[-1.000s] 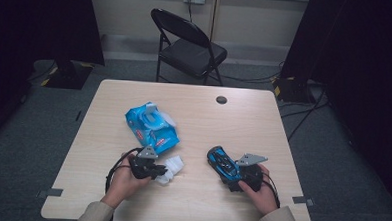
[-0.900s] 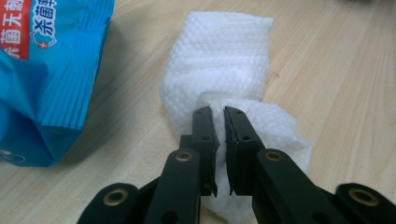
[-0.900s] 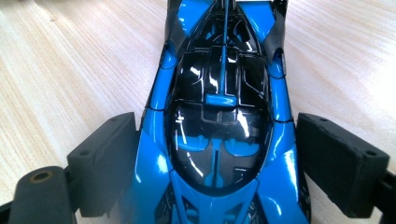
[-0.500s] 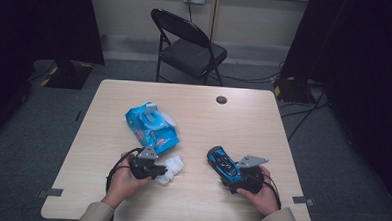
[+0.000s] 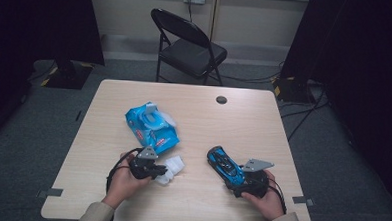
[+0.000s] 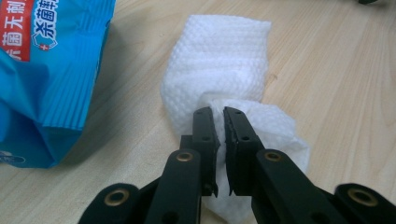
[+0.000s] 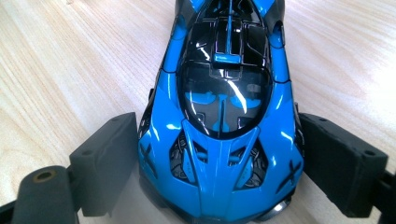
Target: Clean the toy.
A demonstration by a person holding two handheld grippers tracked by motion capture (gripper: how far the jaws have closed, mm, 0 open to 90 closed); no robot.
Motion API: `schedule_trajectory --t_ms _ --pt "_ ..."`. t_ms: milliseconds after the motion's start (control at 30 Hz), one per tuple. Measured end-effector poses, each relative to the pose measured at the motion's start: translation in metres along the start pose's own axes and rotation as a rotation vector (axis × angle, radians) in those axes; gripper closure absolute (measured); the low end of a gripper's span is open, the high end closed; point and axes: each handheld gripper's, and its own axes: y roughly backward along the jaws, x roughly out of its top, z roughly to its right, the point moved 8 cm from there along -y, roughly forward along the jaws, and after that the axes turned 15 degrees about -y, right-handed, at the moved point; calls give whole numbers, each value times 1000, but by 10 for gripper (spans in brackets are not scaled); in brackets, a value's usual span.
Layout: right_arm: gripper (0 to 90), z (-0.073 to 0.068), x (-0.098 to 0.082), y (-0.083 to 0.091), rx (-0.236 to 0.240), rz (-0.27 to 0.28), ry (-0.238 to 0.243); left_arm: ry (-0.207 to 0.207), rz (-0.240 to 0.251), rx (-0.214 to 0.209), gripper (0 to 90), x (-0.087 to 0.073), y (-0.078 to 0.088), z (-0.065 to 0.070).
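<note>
A white wet wipe (image 5: pixel 175 166) lies crumpled on the wooden table (image 5: pixel 243 122), just below a blue wipes pack (image 5: pixel 151 127). My left gripper (image 5: pixel 160 170) is shut on a fold of the wipe (image 6: pixel 219 60), jaws almost together (image 6: pixel 219 114), with the pack (image 6: pixel 42 70) to its left. A blue and black toy car (image 5: pixel 223 162) rests on the table at the front right. My right gripper (image 5: pixel 233 177) holds the car's rear end. In the right gripper view its pads press on both sides of the car (image 7: pixel 224 93), so the gripper (image 7: pixel 217 121) is shut on it.
A black folding chair (image 5: pixel 187 45) stands behind the table's far edge. A small dark round cap (image 5: pixel 221 99) sits in the tabletop near the far side. Dark curtains flank the room and cables run on the floor at the right.
</note>
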Motion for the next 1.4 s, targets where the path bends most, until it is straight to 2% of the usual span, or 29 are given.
schedule_trajectory --t_ms 233,367,467,600,667,733,900,1067,1400 --pt "145 0 -5 5 -6 1 -5 -4 18 -17 841 10 -2 3" --pt "150 1 -6 6 -7 3 -11 4 61 -33 842 25 0 5" --pt "159 2 -5 6 -17 8 -22 1 96 -43 842 40 0 6" --pt "177 2 -5 7 -21 10 -25 -5 164 -72 842 72 -1 12" --pt "182 2 -5 7 -21 10 -26 -22 185 -94 842 88 -5 18" --pt "229 1 -5 7 -6 17 -15 -39 202 -119 842 102 -11 26" --pt "231 1 -5 7 -3 15 -13 -76 224 -175 842 130 -30 46" --pt "240 1 -5 7 -2 18 -14 -94 228 -197 842 142 -44 56" --pt "241 1 -4 7 -3 19 -14 -94 212 -219 842 147 -56 62"
